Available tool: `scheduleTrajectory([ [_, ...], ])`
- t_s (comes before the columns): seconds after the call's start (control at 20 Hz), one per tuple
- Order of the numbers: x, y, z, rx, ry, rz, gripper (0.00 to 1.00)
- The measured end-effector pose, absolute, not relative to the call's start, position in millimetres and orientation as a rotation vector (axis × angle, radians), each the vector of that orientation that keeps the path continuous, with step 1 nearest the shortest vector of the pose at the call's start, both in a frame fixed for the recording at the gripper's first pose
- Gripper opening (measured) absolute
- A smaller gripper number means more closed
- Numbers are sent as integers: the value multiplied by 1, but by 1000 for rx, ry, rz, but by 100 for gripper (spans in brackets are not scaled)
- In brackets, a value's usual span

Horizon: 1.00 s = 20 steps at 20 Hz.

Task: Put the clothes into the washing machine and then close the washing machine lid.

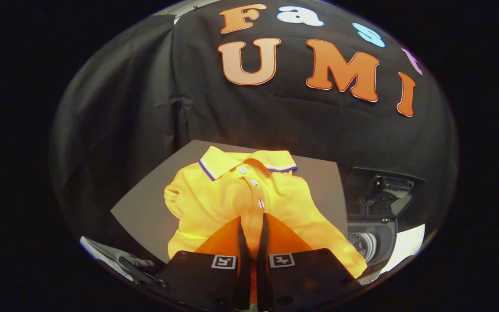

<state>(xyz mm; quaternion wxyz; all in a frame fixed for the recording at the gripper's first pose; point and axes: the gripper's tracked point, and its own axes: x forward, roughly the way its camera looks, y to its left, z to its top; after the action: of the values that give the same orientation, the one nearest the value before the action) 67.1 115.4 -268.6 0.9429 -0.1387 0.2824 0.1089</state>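
We have the tongs drawn nearly together over the front of a bright yellow cotton polo shirt with a blue-striped collar, and a narrow fold of its fabric runs up between the two fingers. It looks pinched from both sides, though the fingertips sink into the cloth, so we take that grip as likely, not certain.

The shirt lies spread on a flat grey surface, collar away from the tongs and hem toward them, so its long axis runs straight ahead along the fingers. The button placket sits just ahead of the fingertips.

The dark top-loading washing machine stands just beside the shirt, off the shirt's far sleeve to the right of the tongs. Its lid is raised, tilted back above the opening, and we glimpse the pale perforated drum inside; we see no clothing in it.

In our judgement the coming move is a lift and a sideways carry from the shirt's place across to that open drum, the lid being left for afterwards.
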Motion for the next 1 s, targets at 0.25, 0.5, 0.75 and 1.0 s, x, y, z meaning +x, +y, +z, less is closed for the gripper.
scheduleTrajectory([
  [0.25,61,75,-218,-127,498,180,14],
  [0.5,60,6,-180,-114,444,100,14],
  [0.75,68,-70,-164,-100,427,-5,14],
  [1.0,84,-135,-164,-71,443,-78,14],
])
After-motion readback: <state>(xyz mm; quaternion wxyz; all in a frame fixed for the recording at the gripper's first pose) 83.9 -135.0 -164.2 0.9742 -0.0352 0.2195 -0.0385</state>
